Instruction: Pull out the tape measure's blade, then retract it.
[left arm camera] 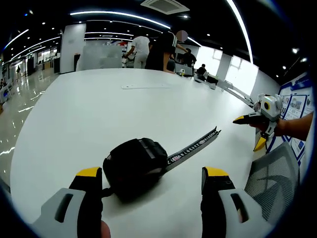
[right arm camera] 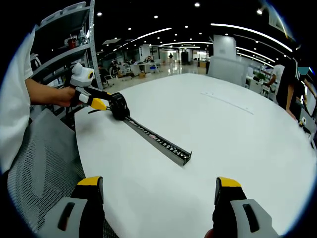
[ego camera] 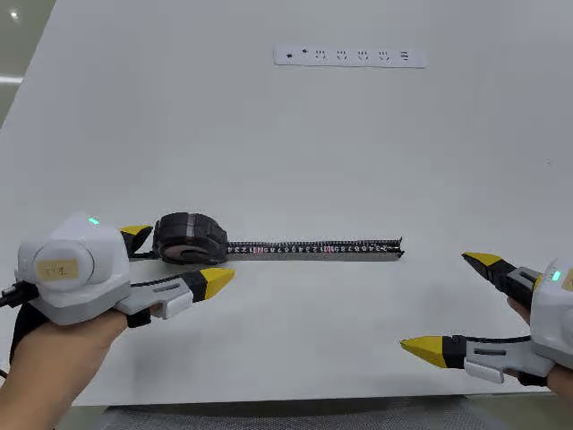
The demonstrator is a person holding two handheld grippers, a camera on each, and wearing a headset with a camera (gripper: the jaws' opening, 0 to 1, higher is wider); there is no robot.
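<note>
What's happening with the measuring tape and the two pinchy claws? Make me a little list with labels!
tape measure: black case lying on the white table
blade: pulled out, lying flat on the table
left gripper: open, jaws on either side of the case
right gripper: open, holding nothing, apart from the blade's end
far side: white power strip

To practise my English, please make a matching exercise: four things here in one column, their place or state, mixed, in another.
1. tape measure case
2. blade
3. power strip
4. right tool

A. white, far side of the table
B. open, holding nothing
C. pulled out, flat on the table
D. black, at the blade's left end

Pairs: 1-D, 2-C, 3-A, 4-B
</note>
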